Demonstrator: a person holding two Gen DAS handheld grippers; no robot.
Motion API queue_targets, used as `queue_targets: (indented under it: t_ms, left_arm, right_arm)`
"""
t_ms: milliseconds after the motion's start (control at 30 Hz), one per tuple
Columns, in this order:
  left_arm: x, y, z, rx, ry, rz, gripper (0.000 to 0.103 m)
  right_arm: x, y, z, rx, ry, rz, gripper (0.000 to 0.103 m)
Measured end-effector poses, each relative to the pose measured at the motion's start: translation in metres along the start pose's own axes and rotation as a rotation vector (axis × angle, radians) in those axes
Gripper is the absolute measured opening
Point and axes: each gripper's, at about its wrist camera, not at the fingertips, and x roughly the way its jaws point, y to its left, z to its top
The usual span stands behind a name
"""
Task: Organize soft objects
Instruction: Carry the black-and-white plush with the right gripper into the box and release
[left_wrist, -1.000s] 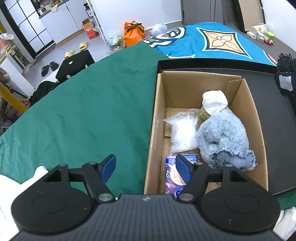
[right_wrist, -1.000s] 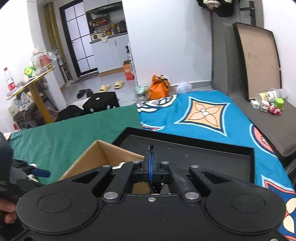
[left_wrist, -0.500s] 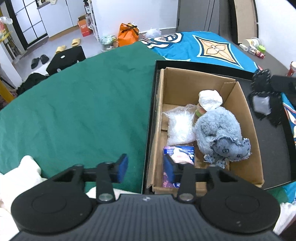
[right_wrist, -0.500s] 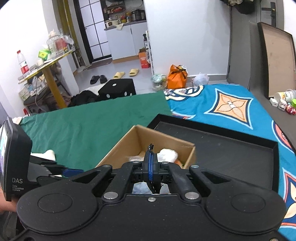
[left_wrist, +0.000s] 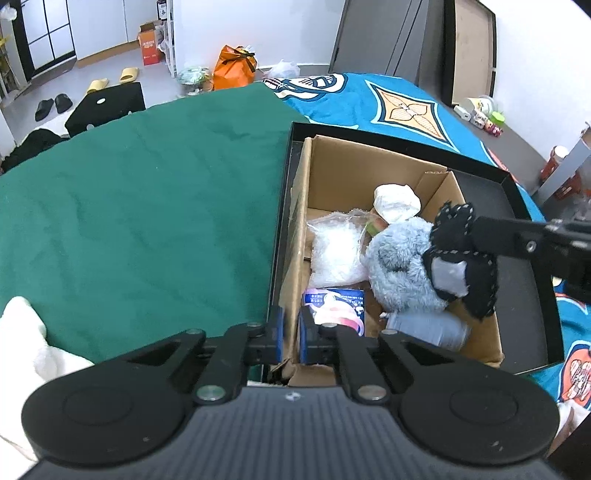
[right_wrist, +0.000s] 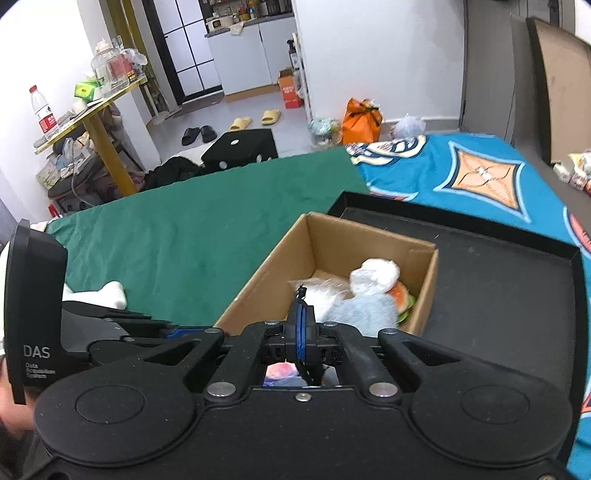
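White cloth (left_wrist: 22, 332): soft and crumpled, it lies on the green sheet (left_wrist: 147, 206) at my far left, outside the box; I judge it is left to do.
Green sheet: matte woven fabric with shallow creases.
My left gripper (left_wrist: 290, 338): its jaws have just been closing, and the blue pads now stand close together over the near-left wall of the cardboard box (left_wrist: 369, 162). Whether they pinch the wall, I cannot tell.
Cardboard box: plain brown corrugated board, open-topped, standing in a shallow black tray (left_wrist: 524, 280).
Already in the box: a crinkly clear plastic bag (left_wrist: 334, 251) of white filling, a glossy printed packet (left_wrist: 336, 306), a fluffy blue-grey plush (left_wrist: 399, 266) and a smooth white bundle (left_wrist: 395, 197).
Black felt piece (left_wrist: 461, 258): flat and floppy, with white stitching on its edge and a grey patch; it hangs over the box's right side.
My right gripper (right_wrist: 301, 332): clamped tight on the black felt piece, above the box.
Progress: well along by my judgement; this piece is not yet released.
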Motion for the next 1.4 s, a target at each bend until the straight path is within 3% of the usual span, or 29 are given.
queue_targets:
  t_ms: [467, 833, 967, 1133, 1300, 1400]
  left_arm:
    - [0.003, 0.009, 0.001, -0.028, -0.005, -0.038, 0.008]
    - [-0.009, 0.004, 0.001, -0.020, -0.001, -0.006, 0.012]
    - [-0.017, 0.000, 0.004, -0.015, -0.001, -0.002, 0.013]
    - [-0.031, -0.010, 0.007, 0.000, -0.015, 0.006, 0.022]
    - [-0.045, -0.025, 0.006, 0.032, -0.032, 0.003, 0.043]
    - [-0.053, -0.034, 0.006, 0.048, -0.038, -0.002, 0.050]
  right_arm:
    - [-0.005, -0.005, -0.007, 0.038, 0.036, -0.065, 0.015]
    - [-0.028, -0.022, -0.020, 0.110, 0.019, -0.079, 0.043]
    - [-0.038, -0.030, -0.025, 0.151, 0.007, -0.082, 0.048]
    - [-0.054, -0.043, -0.033, 0.206, -0.018, -0.105, 0.065]
    - [-0.071, -0.058, -0.042, 0.257, -0.055, -0.121, 0.078]
    - [-0.080, -0.065, -0.047, 0.283, -0.073, -0.133, 0.088]
